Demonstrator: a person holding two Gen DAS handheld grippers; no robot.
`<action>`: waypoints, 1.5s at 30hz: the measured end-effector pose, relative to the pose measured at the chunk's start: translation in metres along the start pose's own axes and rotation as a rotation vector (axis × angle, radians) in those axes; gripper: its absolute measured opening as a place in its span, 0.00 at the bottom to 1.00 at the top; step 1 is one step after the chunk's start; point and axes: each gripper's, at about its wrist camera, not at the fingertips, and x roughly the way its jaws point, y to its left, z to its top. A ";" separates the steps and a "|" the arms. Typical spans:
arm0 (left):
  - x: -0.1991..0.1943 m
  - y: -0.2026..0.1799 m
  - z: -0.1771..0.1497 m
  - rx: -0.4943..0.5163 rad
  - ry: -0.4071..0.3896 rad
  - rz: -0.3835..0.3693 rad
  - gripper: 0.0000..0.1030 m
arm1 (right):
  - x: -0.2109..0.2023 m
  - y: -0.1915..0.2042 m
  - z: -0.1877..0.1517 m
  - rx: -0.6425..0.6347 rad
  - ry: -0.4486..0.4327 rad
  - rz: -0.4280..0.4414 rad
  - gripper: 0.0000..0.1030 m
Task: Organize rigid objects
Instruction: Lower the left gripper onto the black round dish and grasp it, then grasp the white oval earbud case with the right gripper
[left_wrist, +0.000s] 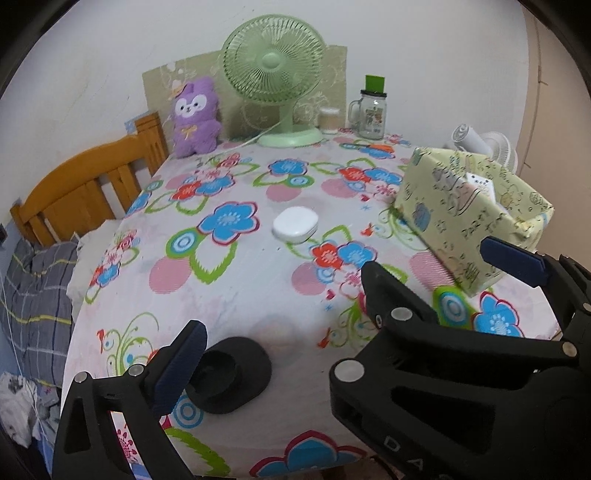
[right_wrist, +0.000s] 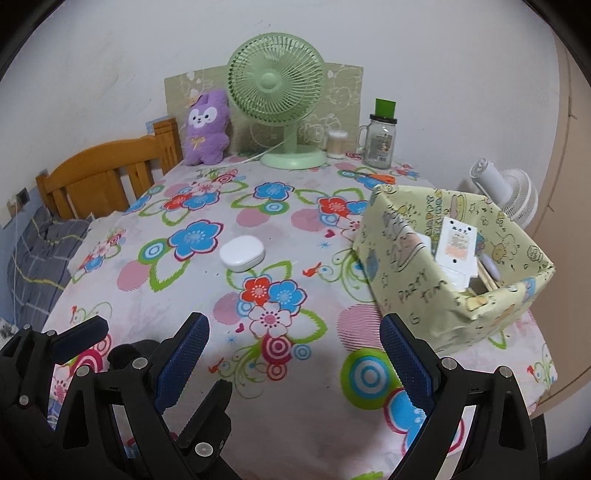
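White oval plastic case (right_wrist: 242, 254) lies on the floral-clothed surface (right_wrist: 207, 295), left of the yellow paper-wrapped box (right_wrist: 417, 280); left tongs (left_wrist: 277, 354) and right tongs (right_wrist: 295, 354) both gape, released.

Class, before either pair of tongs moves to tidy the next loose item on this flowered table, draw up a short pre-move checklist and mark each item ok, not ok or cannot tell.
1. Left tongs open, nothing between them: ok.
2. Right tongs open and empty: ok.
3. White oval plastic case lies alone on the flowered tablecloth, free to grasp: ok.
4. Black round plastic holder beside the left tongs, untouched: ok.
5. Yellow paper-covered box upright, top open: ok.
6. Spare room inside the box among the cards and sticks: cannot tell.
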 end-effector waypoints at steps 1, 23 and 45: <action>0.001 0.002 -0.001 -0.002 0.003 0.000 0.99 | 0.002 0.002 -0.001 -0.003 0.000 0.001 0.93; 0.028 0.038 -0.030 -0.092 0.077 0.015 0.99 | 0.029 0.036 -0.020 -0.058 0.066 0.016 0.93; 0.033 0.048 -0.036 -0.099 0.066 0.043 0.71 | 0.044 0.043 -0.024 -0.065 0.105 -0.010 0.93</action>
